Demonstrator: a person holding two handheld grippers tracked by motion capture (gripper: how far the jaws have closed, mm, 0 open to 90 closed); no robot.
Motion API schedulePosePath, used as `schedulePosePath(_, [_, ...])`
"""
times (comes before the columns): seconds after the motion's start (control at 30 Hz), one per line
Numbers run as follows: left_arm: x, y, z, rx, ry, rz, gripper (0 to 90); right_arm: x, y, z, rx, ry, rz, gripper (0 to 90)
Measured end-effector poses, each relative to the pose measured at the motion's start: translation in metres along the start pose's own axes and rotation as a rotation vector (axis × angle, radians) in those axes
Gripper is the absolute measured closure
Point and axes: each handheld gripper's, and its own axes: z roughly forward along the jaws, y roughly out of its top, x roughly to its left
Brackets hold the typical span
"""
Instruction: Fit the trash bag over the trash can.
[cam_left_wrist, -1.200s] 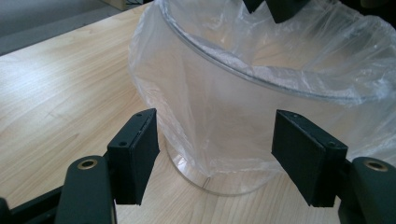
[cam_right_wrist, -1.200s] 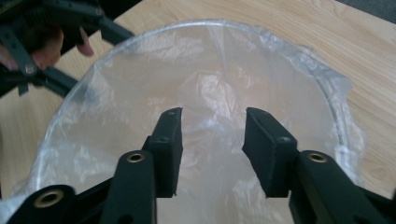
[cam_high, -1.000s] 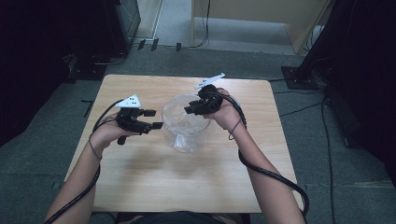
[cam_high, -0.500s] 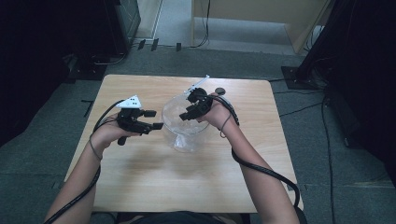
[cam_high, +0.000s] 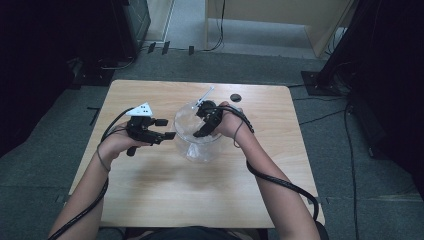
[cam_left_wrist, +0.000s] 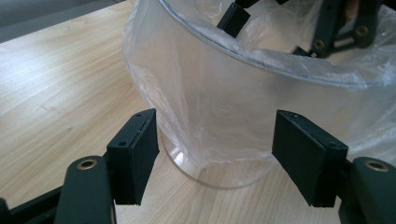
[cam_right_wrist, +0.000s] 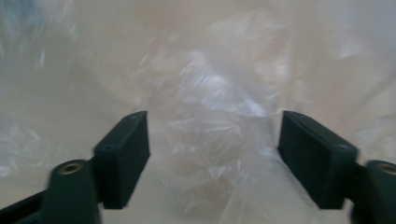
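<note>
Step in hand: lining clear container (cam_high: 197, 137) on desk (cam_high: 150, 200) with plastic bag (cam_left_wrist: 261, 51). Right gripper (cam_high: 204, 126) inside bag, fingers just released, gripping nothing. Left gripper (cam_left_wrist: 224, 156) fingers spread, container base between, untouched. Next: press liner down, steady container.

The right gripper (cam_high: 202, 122) has dipped from above the rim down into the clear container (cam_high: 197, 145), among the plastic bag (cam_right_wrist: 205, 140) lining it. Its jaws have just been opening, with nothing pinched between them.
</note>
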Motion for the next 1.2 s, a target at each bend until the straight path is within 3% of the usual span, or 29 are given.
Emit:
schedulePosePath(0.07, [0.0,0.0,0.001,0.002,-0.001,0.002,29.7,0.004,0.0,0.003,0.046,0.004,-0.053,16.6])
schedulePosePath(0.13, [0.0,0.0,0.001,0.003,0.0,0.002,29.7,0.006,0.0,0.003,0.045,-0.003,-0.05,17.3])
schedulePosePath(0.2, [0.0,0.0,0.001,0.0,0.0,0.001,29.7,0.007,0.001,0.001,0.008,0.021,-0.012,17.1])
schedulePosePath(0.3, [0.0,0.0,0.001,-0.001,0.0,0.001,29.7,0.005,-0.001,-0.001,-0.032,0.037,-0.004,17.8])
schedulePosePath(0.33, [0.0,0.0,0.001,0.0,0.0,0.002,29.7,0.004,-0.002,-0.001,-0.04,0.039,0.016,27.4])
schedulePosePath(0.37, [0.0,0.0,0.001,0.0,0.0,0.002,29.7,0.004,-0.002,-0.001,-0.04,0.039,0.016,27.4])
schedulePosePath(0.4, [0.001,0.0,0.001,0.001,0.002,-0.001,29.7,0.002,-0.003,-0.002,-0.064,0.04,0.067,32.6])
schedulePosePath(0.43, [0.001,0.0,0.001,0.001,0.002,-0.001,29.6,0.002,-0.003,-0.002,-0.064,0.04,0.067,32.6])
schedulePosePath(0.47, [0.001,-0.001,0.0,-0.001,0.003,-0.002,29.7,-0.001,-0.005,-0.003,-0.095,0.058,0.124,37.2])
schedulePosePath(0.53, [0.001,0.0,0.0,-0.002,0.005,-0.004,29.7,-0.003,-0.005,-0.006,-0.124,0.062,0.147,37.6])
schedulePosePath(0.77, [0.001,0.0,0.0,-0.004,0.007,-0.003,29.7,-0.003,0.006,-0.027,-0.158,0.043,0.137,42.3])
schedulePosePath(0.93, [0.001,0.0,-0.001,-0.006,0.011,0.002,29.7,-0.005,0.023,-0.037,-0.195,0.006,0.157,55.8])
schedulePosePath(1.07, [0.002,0.0,-0.001,-0.009,0.011,0.004,29.7,-0.004,0.033,-0.034,-0.183,0.027,0.17,59.1])
schedulePosePath(1.2, [0.002,-0.001,-0.001,-0.009,0.011,-0.002,29.7,-0.003,0.043,-0.021,-0.111,0.064,0.145,59.4])
